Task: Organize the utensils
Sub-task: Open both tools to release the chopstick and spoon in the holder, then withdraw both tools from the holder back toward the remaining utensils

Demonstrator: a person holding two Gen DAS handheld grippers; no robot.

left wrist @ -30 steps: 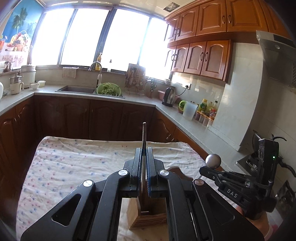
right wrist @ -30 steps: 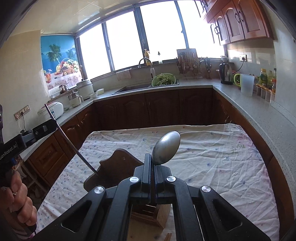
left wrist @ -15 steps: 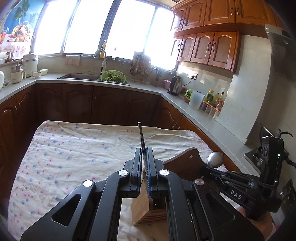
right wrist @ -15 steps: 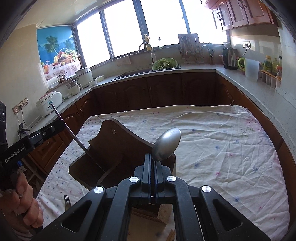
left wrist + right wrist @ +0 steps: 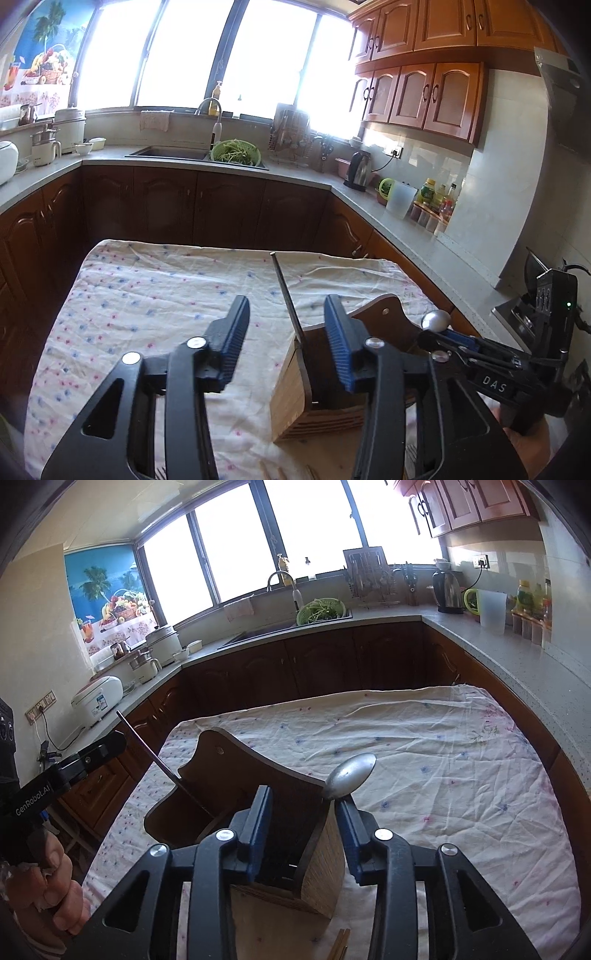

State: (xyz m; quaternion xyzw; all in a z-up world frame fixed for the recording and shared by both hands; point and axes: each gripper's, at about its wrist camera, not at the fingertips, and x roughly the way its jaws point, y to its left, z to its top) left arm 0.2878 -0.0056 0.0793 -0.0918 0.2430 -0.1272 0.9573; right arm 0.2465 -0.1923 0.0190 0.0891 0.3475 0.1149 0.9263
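A wooden utensil holder stands on the flowered cloth, just under both grippers. My left gripper has its jaws opening. A thin metal utensil handle rises free between them, its lower end inside the holder, and neither pad touches it. My right gripper also has its jaws opening. A metal spoon stands in the holder and leans, bowl up, by the tip of the right-hand finger, unpressed. In each view the other gripper shows at the side.
The cloth-covered table stretches ahead, ringed by dark cabinets and a grey counter. Wooden chopstick ends lie on the cloth near the holder. A person's hand grips the left tool.
Both grippers were shut, the left on the thin handle and the right on the spoon. Their jaws have now parted and both utensils stand loose in the holder.
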